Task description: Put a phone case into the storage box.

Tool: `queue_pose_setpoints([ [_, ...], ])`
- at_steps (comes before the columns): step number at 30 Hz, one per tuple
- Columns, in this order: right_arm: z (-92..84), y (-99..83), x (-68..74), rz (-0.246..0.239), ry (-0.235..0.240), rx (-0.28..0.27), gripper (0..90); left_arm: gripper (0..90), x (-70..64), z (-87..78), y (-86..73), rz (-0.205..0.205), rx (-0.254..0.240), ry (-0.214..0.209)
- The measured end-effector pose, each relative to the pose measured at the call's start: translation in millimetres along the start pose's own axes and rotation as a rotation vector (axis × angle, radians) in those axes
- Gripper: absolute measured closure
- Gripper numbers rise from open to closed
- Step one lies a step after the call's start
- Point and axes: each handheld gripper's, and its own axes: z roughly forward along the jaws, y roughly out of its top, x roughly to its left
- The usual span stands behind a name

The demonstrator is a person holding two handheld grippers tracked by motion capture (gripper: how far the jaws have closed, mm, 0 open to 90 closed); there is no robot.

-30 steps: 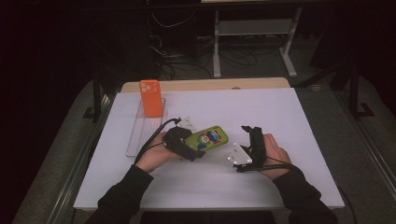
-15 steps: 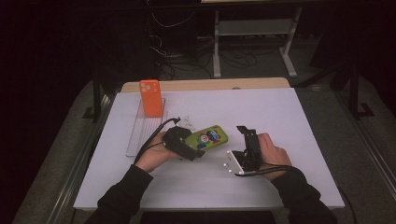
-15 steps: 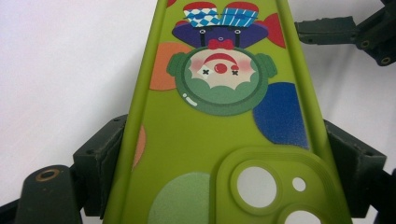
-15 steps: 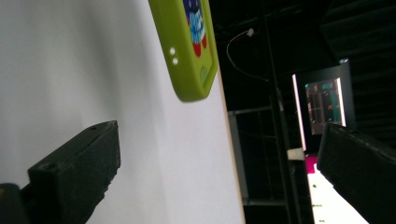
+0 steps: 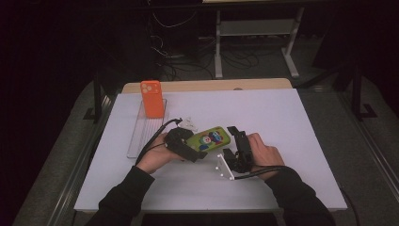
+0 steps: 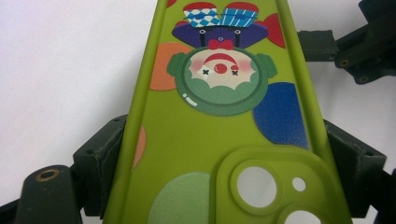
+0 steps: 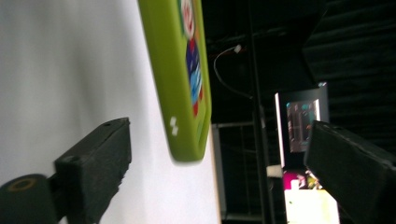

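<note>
The green phone case [image 5: 210,138] with a cartoon clown picture lies low over the white table [image 5: 282,122], near the middle of it, with its long side going slantwise. In the left gripper view the case [image 6: 219,121] shows its printed back and the round camera openings, and the two black jaws press against its long edges, one on each side. So the left gripper [image 5: 184,145] is clamped on the case at the end nearer to the person, and the left hand [image 5: 157,155] holds this gripper just beside the case.

The right gripper [image 5: 234,136] is at the other end of the case, very near to it. In the right gripper view the case [image 7: 180,79] is seen from its thin edge, and its end reaches between the two jaws, but the pads stay apart from it on both sides. The jaws have just been closing a little, and they stand wide with the end of the case between them, not touching it. The right hand [image 5: 261,153] holds the gripper from the side away from the case.

Beyond the case, toward the far left part of the table, an orange phone case [image 5: 151,98] stands upright on a clear tray [image 5: 141,136]. A small white piece [image 5: 189,124] lies between the tray and the green case.
</note>
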Motion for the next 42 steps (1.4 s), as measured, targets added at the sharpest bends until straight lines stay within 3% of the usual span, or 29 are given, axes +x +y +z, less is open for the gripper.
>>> queue_pose_setpoints([
  [7,4.1,13.7,4.2,-0.057,-0.022,-0.027,18.1,15.0,0.0,-1.2,0.1,-0.002,-0.007,0.000],
  [12,7.4,17.9,8.4,-0.071,0.015,-0.033,33.5,15.0,-0.1,-1.6,0.5,-0.002,-0.011,-0.005],
  [18,9.5,19.4,13.0,-0.090,0.012,-0.041,53.9,15.0,-0.1,-1.1,0.0,-0.008,-0.012,-0.009],
  [24,8.8,19.5,13.2,-0.088,0.009,-0.056,67.8,15.0,-0.2,-1.5,-0.1,-0.007,-0.012,-0.012],
  [33,7.7,20.0,14.2,-0.098,0.021,-0.054,75.1,14.7,1.4,-3.4,-0.3,-0.006,-0.019,-0.025],
  [35,7.6,20.0,14.7,-0.103,0.014,-0.057,75.3,14.3,0.3,-1.9,-0.7,-0.032,-0.040,-0.032],
  [39,7.1,19.5,14.6,-0.097,0.006,-0.063,75.5,13.2,-1.1,-3.1,-2.1,-0.030,-0.065,-0.029],
  [42,6.9,18.8,13.3,-0.092,0.004,-0.054,75.6,9.4,-0.3,-5.7,-2.7,-0.003,-0.048,-0.032],
])
